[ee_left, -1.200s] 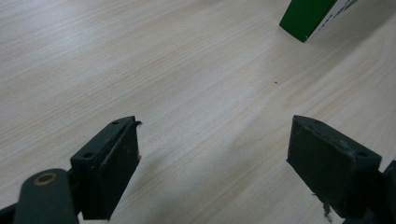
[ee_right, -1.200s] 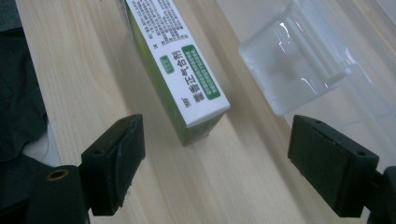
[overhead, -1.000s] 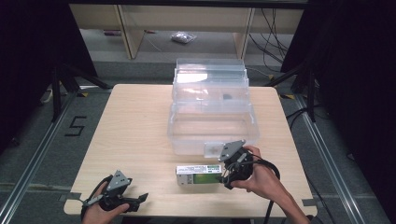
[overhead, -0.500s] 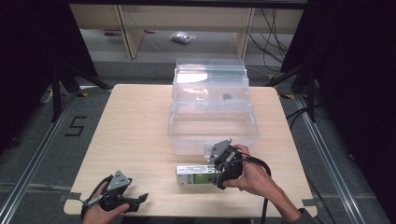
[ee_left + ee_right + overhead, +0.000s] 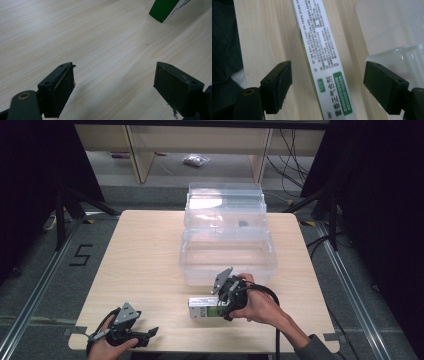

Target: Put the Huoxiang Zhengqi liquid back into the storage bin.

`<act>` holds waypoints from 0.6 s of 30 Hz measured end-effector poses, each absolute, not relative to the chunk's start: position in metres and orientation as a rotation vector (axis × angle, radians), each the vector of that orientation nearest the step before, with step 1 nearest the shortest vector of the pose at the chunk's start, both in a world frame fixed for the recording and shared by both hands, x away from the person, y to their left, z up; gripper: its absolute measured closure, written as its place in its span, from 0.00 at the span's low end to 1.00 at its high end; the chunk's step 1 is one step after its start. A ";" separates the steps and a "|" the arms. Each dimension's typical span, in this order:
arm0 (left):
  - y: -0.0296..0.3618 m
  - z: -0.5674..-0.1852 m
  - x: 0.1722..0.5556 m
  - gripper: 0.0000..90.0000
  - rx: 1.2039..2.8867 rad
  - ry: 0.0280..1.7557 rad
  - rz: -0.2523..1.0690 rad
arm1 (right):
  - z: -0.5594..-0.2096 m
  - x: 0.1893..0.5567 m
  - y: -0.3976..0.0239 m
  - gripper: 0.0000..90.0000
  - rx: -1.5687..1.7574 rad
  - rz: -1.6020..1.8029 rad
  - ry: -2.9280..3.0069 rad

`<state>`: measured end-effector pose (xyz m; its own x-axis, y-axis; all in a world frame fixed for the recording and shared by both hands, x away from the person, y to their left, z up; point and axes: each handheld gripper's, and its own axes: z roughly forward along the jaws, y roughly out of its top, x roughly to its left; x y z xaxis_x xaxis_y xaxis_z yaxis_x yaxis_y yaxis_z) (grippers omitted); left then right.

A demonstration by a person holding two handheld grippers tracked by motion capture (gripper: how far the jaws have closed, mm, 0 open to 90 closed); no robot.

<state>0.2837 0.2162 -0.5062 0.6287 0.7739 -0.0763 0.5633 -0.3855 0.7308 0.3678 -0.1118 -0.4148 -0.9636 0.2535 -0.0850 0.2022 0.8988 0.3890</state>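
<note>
My right gripper hung wide open, holding nothing, the box between its 2 jaws; closing crooked risked skidding it against the tub beside.

left gripper: black body, grey three-cornered plate on top, lower left of the high view
left gripper jaws: two flat black blocks, small screw holes along their edges, round brass-ringed pivot at lower left of the left gripper view
right gripper: black, grey three-cornered plate on top
right gripper cable: black, looping to the bottom edge
sleeve: grey, lower right
</note>
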 end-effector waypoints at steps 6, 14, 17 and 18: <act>0.217 -0.506 0.284 0.18 2.107 1.041 0.361 | -0.423 0.375 -0.104 0.30 0.290 0.554 2.980; 0.216 -0.506 0.283 0.18 2.091 1.053 0.357 | -0.427 0.379 -0.101 0.34 0.356 0.494 3.016; 0.216 -0.506 0.283 0.18 2.091 1.052 0.357 | -0.428 0.380 -0.100 0.35 0.373 0.480 3.018; 0.216 -0.506 0.283 0.18 2.095 1.051 0.357 | -0.429 0.382 -0.100 0.36 0.350 0.483 3.022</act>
<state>0.2833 0.2163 -0.5062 0.6234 0.7778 -0.0805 0.5678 -0.3795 0.7305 0.3818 -0.1000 -0.4288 -0.9723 0.2324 -0.0243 0.2132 0.9250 0.3145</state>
